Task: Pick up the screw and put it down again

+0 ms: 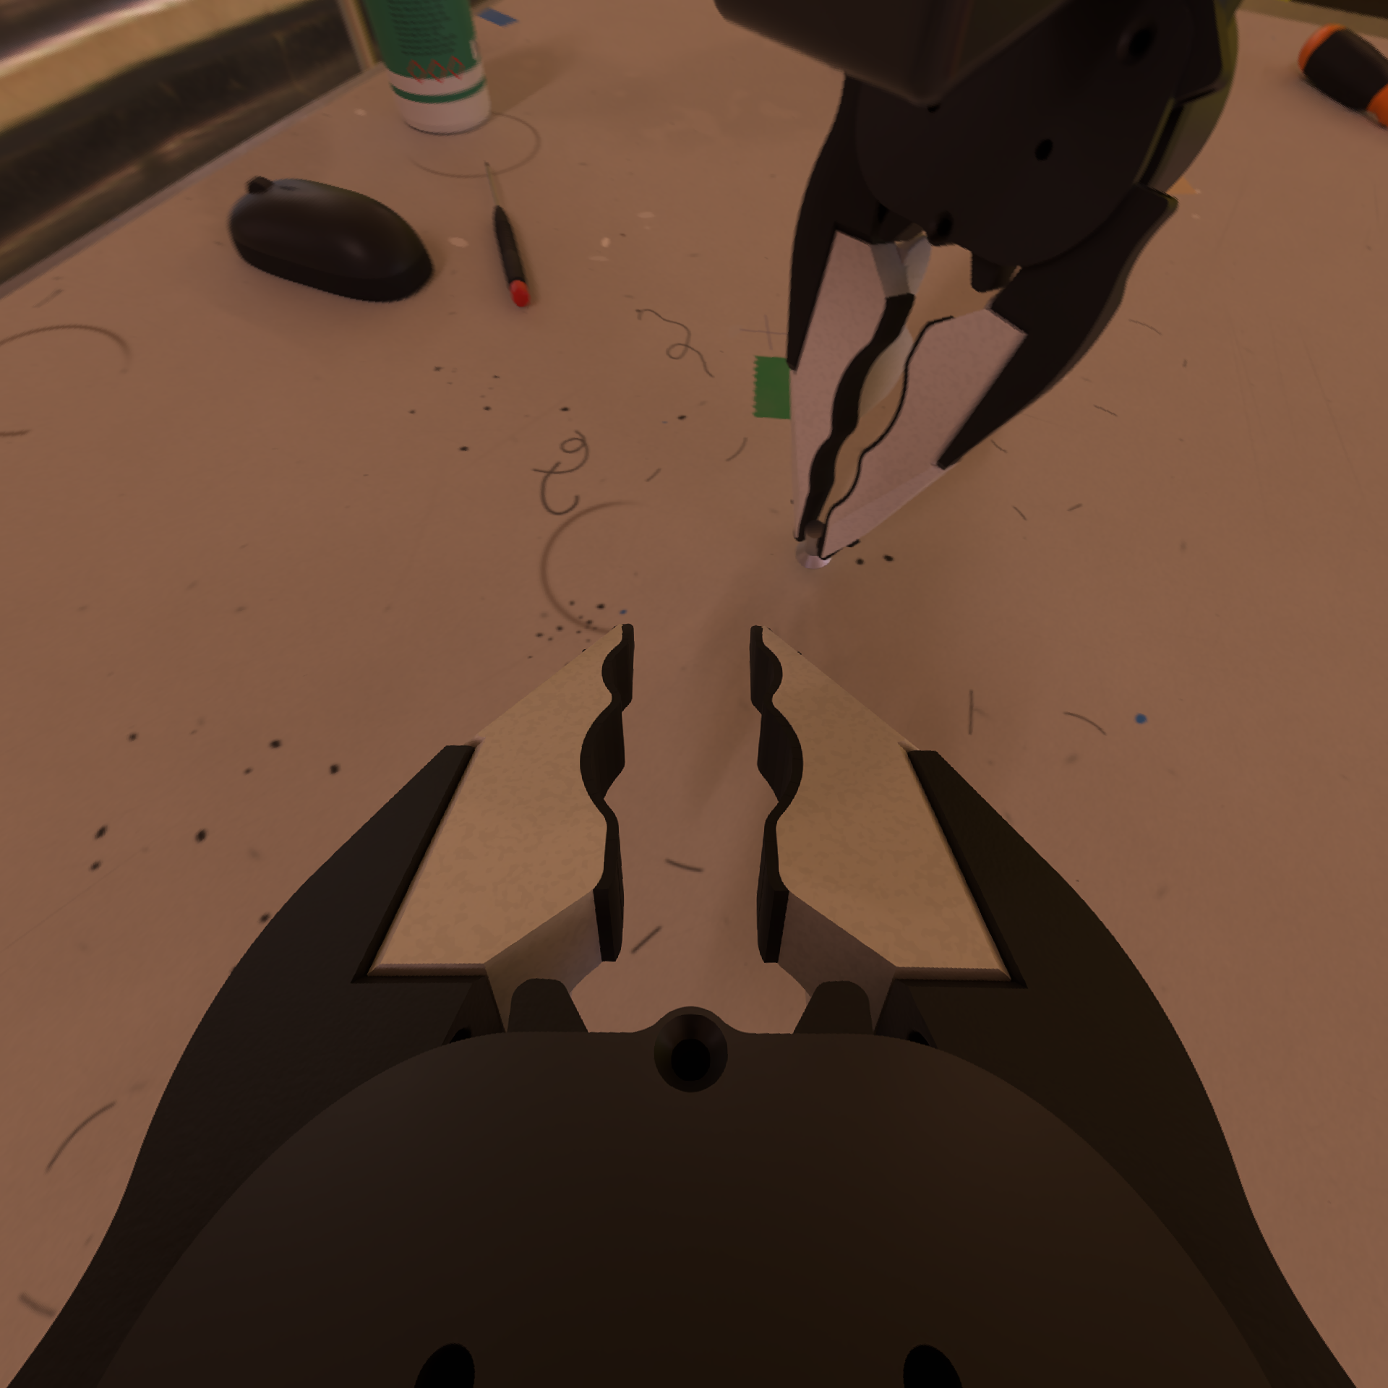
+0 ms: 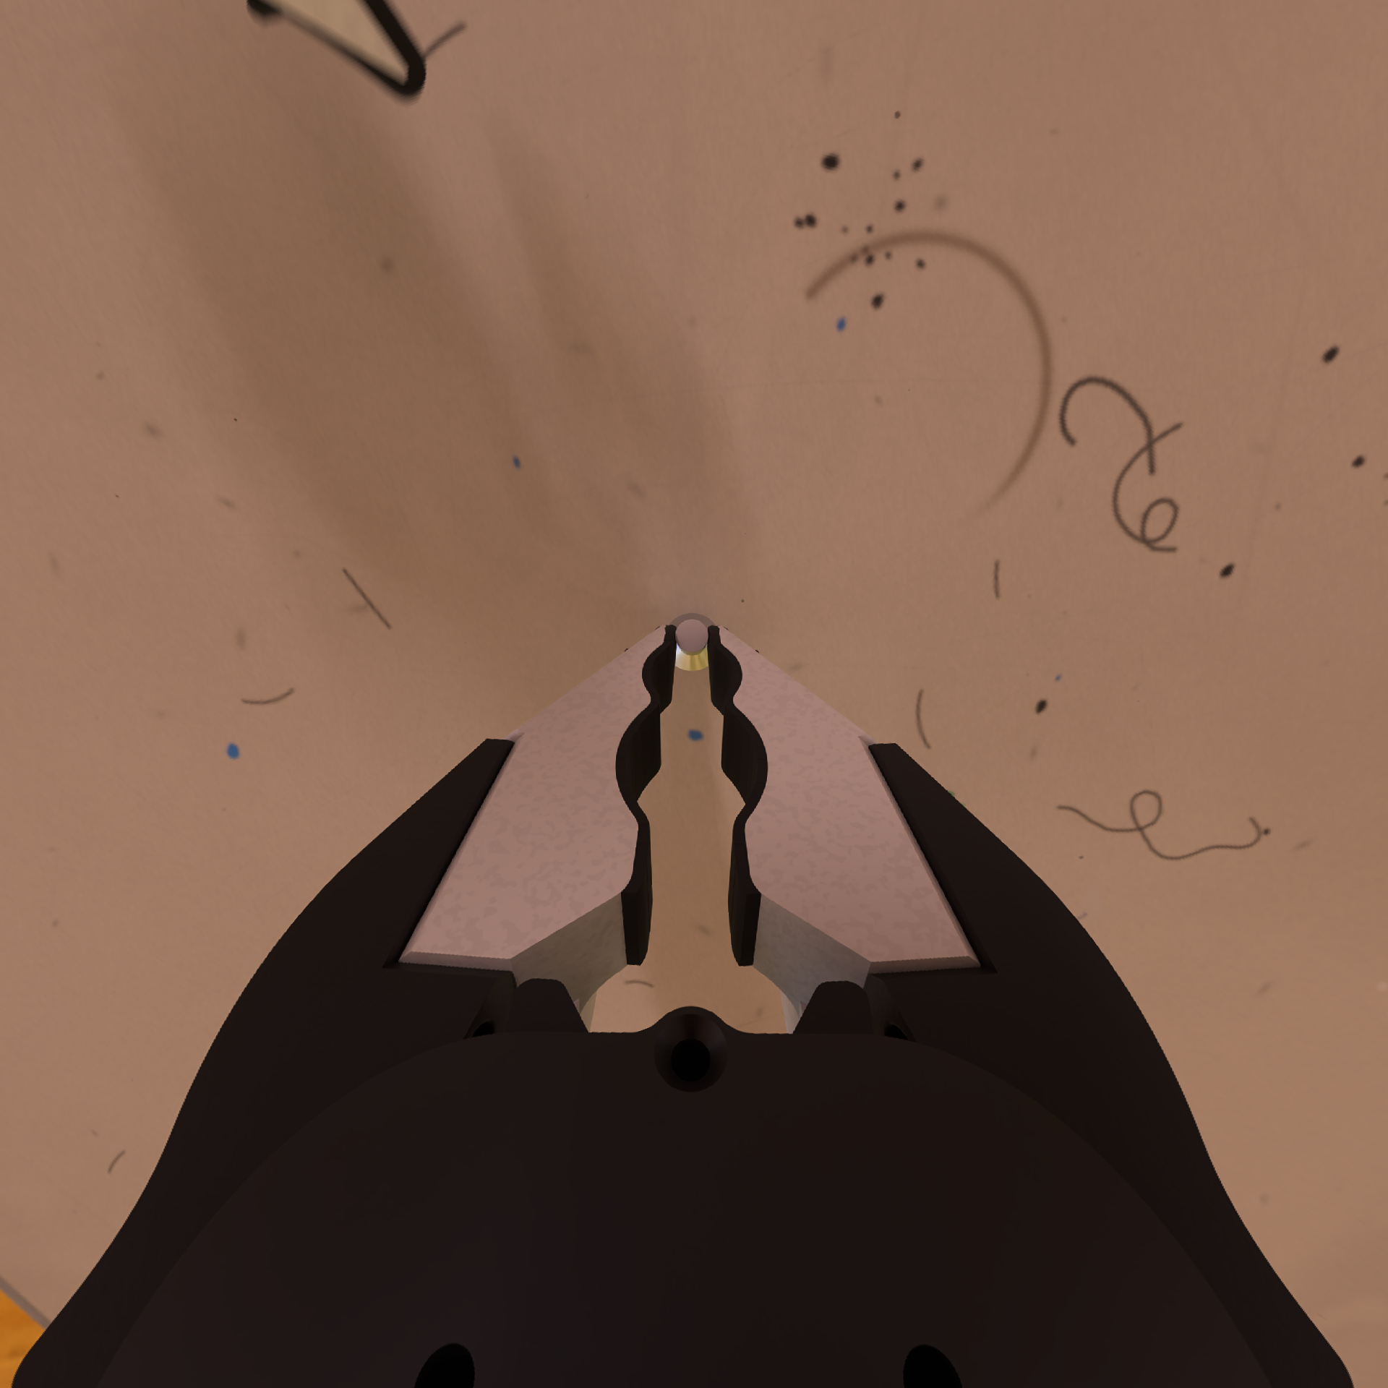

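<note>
Small pale screw point(image 2: 691, 640) — brass-collared, upright

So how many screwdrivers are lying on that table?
2. A thin black screwdriver with a red cap lies right of the computer mouse. An orange-and-black handle, probably another screwdriver, is cut off at the top right edge. Others may be out of view.

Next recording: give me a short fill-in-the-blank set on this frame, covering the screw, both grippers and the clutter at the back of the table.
1. The screw is pinched at the very tips of the ____ gripper.
2. The left gripper has its jaws ____ with nothing between them.
3. The black computer mouse lies beside a small screwdriver whose handle end is coloured ____.
4. Behind them stands a white bottle with a ____ label.

Missing words: right; open; red; green
</note>
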Action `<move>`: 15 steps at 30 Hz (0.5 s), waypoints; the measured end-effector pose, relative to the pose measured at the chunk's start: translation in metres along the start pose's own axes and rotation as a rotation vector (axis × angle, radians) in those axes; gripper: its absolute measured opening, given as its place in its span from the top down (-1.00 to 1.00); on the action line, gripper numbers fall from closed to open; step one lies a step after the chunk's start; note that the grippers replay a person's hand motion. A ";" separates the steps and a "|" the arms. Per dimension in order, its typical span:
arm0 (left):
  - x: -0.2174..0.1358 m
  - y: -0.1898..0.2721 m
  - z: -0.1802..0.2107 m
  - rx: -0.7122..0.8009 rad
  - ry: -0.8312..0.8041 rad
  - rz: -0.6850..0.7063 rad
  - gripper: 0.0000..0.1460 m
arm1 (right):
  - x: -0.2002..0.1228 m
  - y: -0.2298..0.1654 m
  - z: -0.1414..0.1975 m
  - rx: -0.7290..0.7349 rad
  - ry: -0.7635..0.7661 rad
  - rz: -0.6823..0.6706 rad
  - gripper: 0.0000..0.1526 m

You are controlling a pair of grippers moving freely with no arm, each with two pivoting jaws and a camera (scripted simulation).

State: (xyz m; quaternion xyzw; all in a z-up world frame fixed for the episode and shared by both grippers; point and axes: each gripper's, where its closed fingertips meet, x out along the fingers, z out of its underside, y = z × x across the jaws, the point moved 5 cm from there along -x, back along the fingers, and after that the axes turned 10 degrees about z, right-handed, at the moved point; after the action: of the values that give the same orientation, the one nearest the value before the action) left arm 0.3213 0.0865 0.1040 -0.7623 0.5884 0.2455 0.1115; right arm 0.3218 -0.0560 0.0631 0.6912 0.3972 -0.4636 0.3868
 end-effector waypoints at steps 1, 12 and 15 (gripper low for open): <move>-0.003 -0.003 0.001 -0.004 0.011 -0.011 0.58 | 0.000 0.000 -0.001 -0.016 -0.019 0.006 0.90; -0.011 -0.008 0.010 -0.025 0.049 -0.024 0.58 | 0.000 -0.001 -0.003 -0.042 0.041 0.004 0.90; -0.011 -0.007 0.011 -0.021 0.043 -0.025 0.58 | 0.000 0.001 -0.002 -0.028 0.051 -0.008 0.62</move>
State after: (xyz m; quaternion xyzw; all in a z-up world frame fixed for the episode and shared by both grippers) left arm 0.3235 0.1026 0.0991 -0.7758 0.5785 0.2337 0.0937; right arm 0.3229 -0.0544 0.0639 0.6958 0.4162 -0.4418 0.3840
